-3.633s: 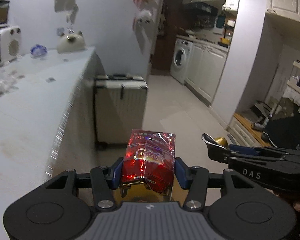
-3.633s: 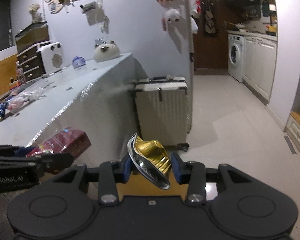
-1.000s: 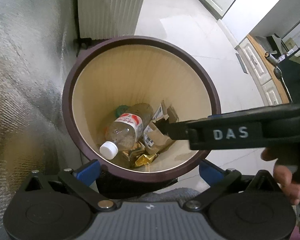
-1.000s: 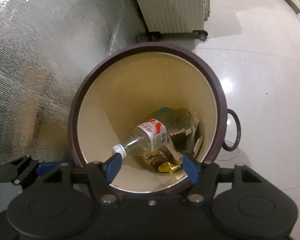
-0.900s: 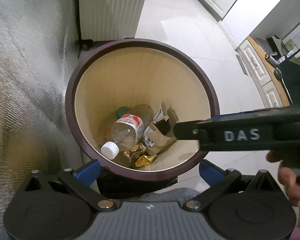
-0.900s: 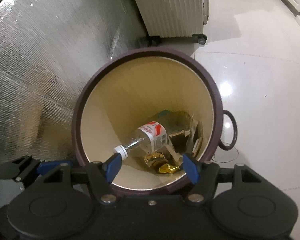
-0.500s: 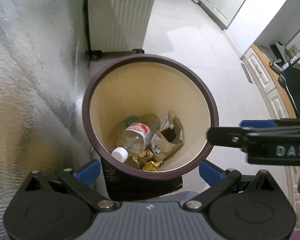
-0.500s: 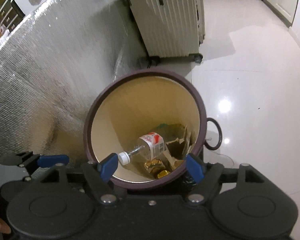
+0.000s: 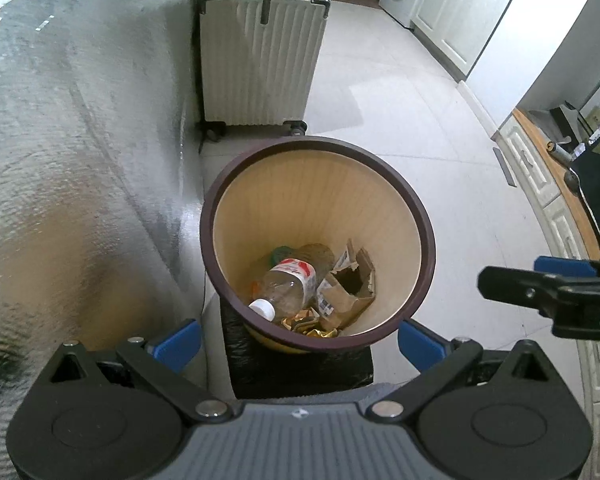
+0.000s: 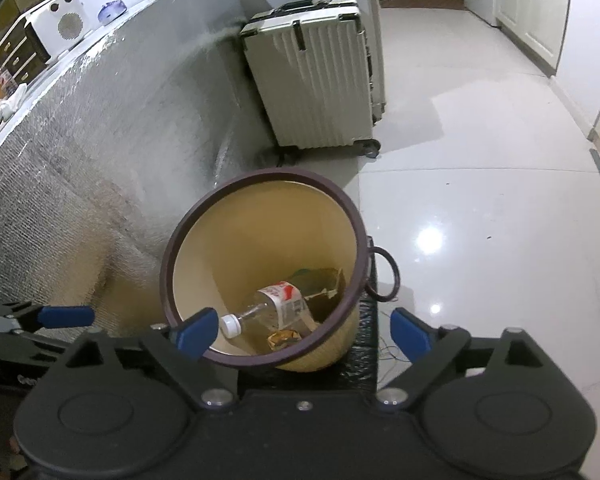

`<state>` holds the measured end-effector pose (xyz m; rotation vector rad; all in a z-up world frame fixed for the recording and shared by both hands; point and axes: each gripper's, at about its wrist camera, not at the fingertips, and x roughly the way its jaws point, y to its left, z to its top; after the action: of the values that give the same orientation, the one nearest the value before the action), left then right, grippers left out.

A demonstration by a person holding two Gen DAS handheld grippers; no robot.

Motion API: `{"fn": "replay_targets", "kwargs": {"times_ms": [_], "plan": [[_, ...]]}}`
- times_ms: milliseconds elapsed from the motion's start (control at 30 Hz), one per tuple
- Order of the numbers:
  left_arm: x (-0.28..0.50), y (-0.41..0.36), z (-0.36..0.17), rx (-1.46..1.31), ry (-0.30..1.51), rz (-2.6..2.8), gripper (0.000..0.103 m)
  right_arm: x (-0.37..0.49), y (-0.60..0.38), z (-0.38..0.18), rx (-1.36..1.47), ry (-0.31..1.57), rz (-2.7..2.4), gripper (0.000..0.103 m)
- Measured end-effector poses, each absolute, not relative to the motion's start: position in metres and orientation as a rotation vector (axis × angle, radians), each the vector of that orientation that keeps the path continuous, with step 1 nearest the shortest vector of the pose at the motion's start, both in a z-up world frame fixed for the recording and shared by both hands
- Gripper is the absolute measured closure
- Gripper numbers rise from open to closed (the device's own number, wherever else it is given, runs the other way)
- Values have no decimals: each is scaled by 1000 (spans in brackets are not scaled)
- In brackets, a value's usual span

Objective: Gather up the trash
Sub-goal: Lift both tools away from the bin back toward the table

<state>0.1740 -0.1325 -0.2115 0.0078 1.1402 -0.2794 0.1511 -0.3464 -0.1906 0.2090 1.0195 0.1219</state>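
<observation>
Both grippers, raised since a second ago: bin now smaller in each view. Left gripper (image 9: 298, 338): jaws wide, empty. Right gripper (image 10: 304, 330): jaws wide, empty. Trash bin (image 9: 424, 248): directly below and ahead of both. Contents: plastic bottle (image 9: 286, 286) lying flat, cap toward grippers; gold wrappers (image 9: 308, 322); torn cardboard (image 9: 350, 288).

Beneath you lies a glossy pale grey tiled floor (image 9: 400, 92) (image 10: 480, 184), and on it stands a cream, brown-rimmed round waste bin (image 9: 416, 208) (image 10: 352, 216) set on a black wrapped base (image 9: 296, 372) (image 10: 366, 360). Beyond the bin, a ribbed off-white hard-shell suitcase (image 9: 260, 52) (image 10: 316, 76) rests on its wheels on the same floor, close against the silver foil-covered side of the bench (image 9: 80, 140) (image 10: 100, 140). A dark ring (image 10: 386, 276) shows beside the bin's right rim; you cannot tell whether it touches the floor.
</observation>
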Motion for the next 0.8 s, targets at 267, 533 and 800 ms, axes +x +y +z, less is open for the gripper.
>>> {"fn": "replay_targets", "kwargs": {"times_ms": [267, 533, 800], "plan": [[164, -125, -191, 9, 1092, -279, 0, 126, -358, -175, 182, 965, 67, 3], [150, -119, -169, 12, 1037, -286, 0, 103, -361, -159, 152, 917, 31, 0], [129, -115, -143, 27, 962, -312, 0, 84, -355, -140, 145, 861, 39, 0]]}}
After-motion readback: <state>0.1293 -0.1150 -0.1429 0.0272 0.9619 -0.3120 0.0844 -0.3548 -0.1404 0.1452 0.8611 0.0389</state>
